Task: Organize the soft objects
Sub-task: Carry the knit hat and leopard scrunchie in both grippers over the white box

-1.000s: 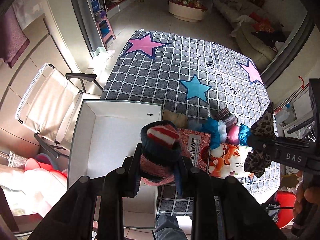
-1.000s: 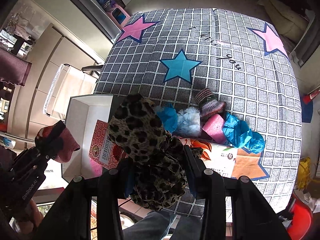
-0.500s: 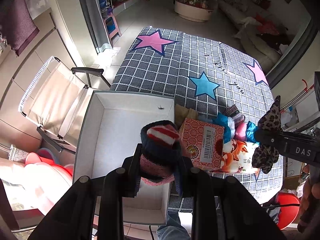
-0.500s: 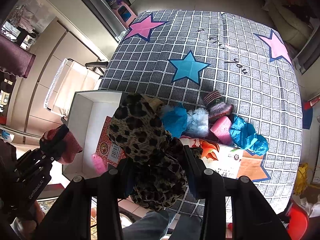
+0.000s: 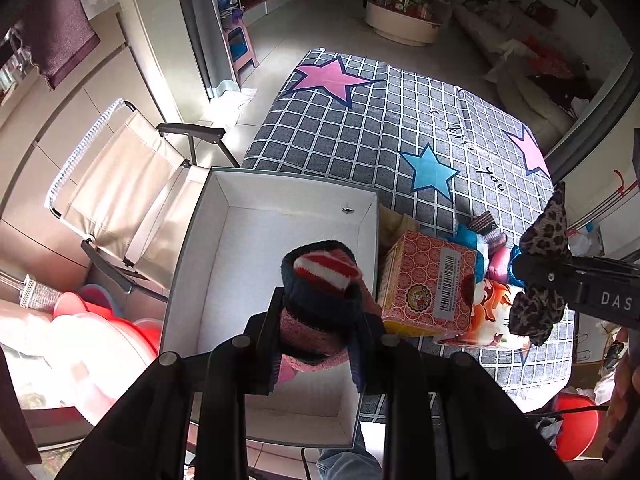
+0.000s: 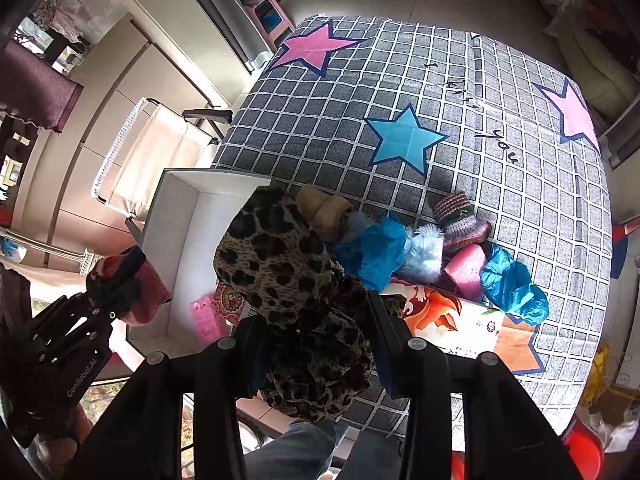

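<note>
Your left gripper (image 5: 318,328) pinches the knitted striped sock roll (image 5: 324,280) right above the open white box (image 5: 224,264), well placed for a drop inside. Your right gripper (image 6: 316,332) squeezes the leopard-print cloth (image 6: 276,264) over the near edge of the star-patterned blanket (image 6: 400,80), apparently waiting its turn. The other soft items (image 6: 400,248) sit clustered on the blanket beside the orange carton (image 5: 428,280). Compared with a second ago, the box fills more of the left view: you've carried the sock over it.
</note>
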Available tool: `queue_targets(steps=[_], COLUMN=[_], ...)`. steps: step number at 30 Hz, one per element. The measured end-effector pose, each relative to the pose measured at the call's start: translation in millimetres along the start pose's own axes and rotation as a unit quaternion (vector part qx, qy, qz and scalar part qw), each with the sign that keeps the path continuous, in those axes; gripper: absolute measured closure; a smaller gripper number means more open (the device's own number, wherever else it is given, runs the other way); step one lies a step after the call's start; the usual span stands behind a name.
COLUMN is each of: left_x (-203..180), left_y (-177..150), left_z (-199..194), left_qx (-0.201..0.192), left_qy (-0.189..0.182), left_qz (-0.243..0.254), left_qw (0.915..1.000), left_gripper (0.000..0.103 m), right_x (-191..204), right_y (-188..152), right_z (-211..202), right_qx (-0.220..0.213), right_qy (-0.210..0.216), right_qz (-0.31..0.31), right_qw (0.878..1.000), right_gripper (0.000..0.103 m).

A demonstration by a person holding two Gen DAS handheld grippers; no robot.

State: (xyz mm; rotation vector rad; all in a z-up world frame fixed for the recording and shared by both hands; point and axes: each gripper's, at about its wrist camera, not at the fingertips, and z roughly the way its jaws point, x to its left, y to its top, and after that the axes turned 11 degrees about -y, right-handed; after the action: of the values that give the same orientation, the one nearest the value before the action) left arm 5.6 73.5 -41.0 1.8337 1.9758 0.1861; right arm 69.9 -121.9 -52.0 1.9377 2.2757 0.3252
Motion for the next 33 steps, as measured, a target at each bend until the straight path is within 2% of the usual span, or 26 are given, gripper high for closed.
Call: queue_targets(steps=[9, 16, 33], left_x=[21, 31, 58], left_y=[-10, -19, -35], left_z=[6, 20, 41], left_qx=[0.009, 0.031, 0.063], left_qy=[0.02, 0.029, 0.049], left_qz=[-0.026, -0.039, -0.085], left_qw=[0.9994, 0.9983, 0.9932], left_gripper=[0.073, 0.073, 0.073], right_x=[43, 79, 133], right_y=[12, 17, 29], right_z=[9, 20, 35], right_qx=[0.007, 0.015, 0.026], right_qy=[0.011, 0.022, 0.033], right_qz=[-0.057, -0.104, -0.16], right_qw=[0.998, 0.994, 0.986], right_gripper=[0.059, 0.059, 0.059])
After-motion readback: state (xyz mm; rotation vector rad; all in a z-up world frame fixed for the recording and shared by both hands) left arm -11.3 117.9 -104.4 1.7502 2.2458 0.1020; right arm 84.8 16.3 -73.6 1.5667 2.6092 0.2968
